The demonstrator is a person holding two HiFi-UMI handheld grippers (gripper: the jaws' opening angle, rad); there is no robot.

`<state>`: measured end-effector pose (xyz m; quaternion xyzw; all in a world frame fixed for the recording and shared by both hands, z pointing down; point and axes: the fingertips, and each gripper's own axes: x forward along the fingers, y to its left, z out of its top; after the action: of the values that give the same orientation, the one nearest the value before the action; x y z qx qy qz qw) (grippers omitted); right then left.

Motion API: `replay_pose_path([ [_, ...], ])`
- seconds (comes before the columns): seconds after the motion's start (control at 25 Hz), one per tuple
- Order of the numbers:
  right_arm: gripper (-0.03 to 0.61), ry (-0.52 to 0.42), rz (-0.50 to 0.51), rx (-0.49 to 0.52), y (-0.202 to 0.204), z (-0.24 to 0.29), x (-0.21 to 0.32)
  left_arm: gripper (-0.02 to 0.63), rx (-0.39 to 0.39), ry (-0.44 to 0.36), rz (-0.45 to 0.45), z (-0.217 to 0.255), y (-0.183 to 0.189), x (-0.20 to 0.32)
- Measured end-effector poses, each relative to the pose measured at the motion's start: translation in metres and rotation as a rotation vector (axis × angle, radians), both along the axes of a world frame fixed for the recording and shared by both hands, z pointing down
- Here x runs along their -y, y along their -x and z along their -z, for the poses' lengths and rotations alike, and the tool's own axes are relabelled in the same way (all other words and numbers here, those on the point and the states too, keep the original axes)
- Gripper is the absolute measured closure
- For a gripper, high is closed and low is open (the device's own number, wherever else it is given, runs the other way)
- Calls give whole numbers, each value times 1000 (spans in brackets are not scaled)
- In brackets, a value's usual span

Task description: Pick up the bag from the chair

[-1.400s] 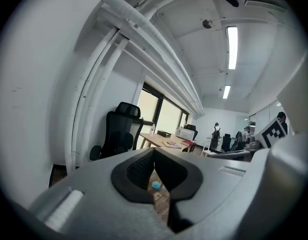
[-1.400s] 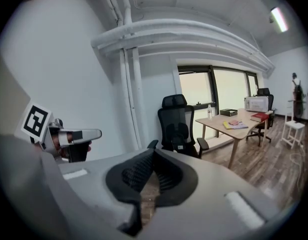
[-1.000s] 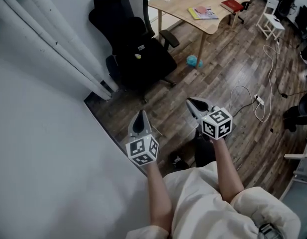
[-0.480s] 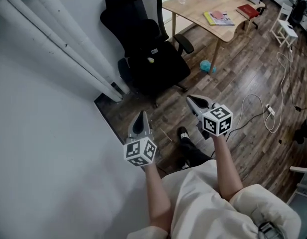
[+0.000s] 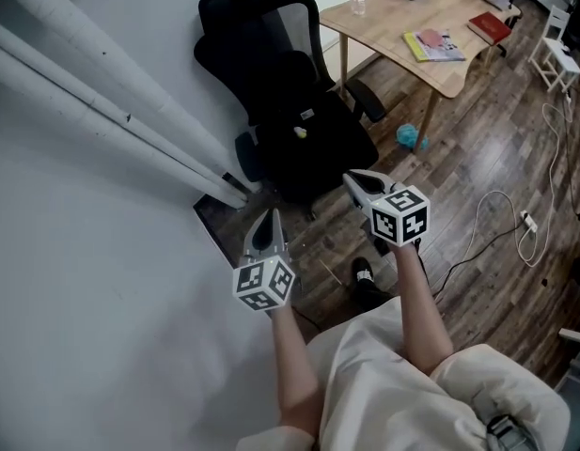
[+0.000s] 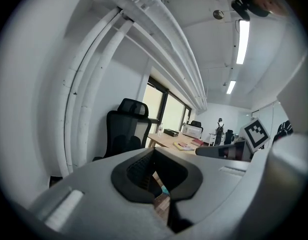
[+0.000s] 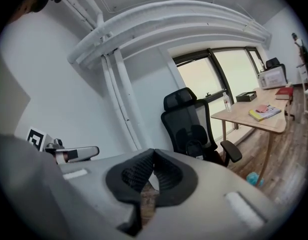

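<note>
On the seat of the black office chair (image 5: 261, 26): one black bag (image 5: 304, 148), set against the backrest. Left gripper (image 5: 268, 214) and right gripper (image 5: 352, 178): both clenched, nothing held, kept apart from the bag.

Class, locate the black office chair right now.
In the head view, the black office chair stands at upper centre, between the white wall pipes on its left and the wooden table on its right.

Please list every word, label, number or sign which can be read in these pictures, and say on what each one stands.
No text is readable.
White tag on the chair: too small.
Yellow book and red book on the table: covers blurred.
Left hand-held gripper, right hand-held gripper: square black-and-white patterns only, no words.
</note>
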<state>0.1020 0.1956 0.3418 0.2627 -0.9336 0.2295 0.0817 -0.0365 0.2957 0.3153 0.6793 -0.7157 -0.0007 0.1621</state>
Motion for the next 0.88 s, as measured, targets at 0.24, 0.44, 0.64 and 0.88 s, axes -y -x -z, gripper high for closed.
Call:
replay_pose_path([
  [0.24, 578, 11, -14, 14, 13, -4, 57, 606, 6, 10, 26, 6, 21, 40],
  [0.44, 578, 17, 5, 6, 19, -10, 83, 606, 21, 26, 75, 1, 34, 58],
  [0.64, 578, 16, 18, -19, 18, -17, 99, 604, 34, 61, 80, -11, 33, 71],
  [0.88, 578, 11, 24, -44, 27, -21, 113, 603, 27, 68, 81, -16, 45, 90],
])
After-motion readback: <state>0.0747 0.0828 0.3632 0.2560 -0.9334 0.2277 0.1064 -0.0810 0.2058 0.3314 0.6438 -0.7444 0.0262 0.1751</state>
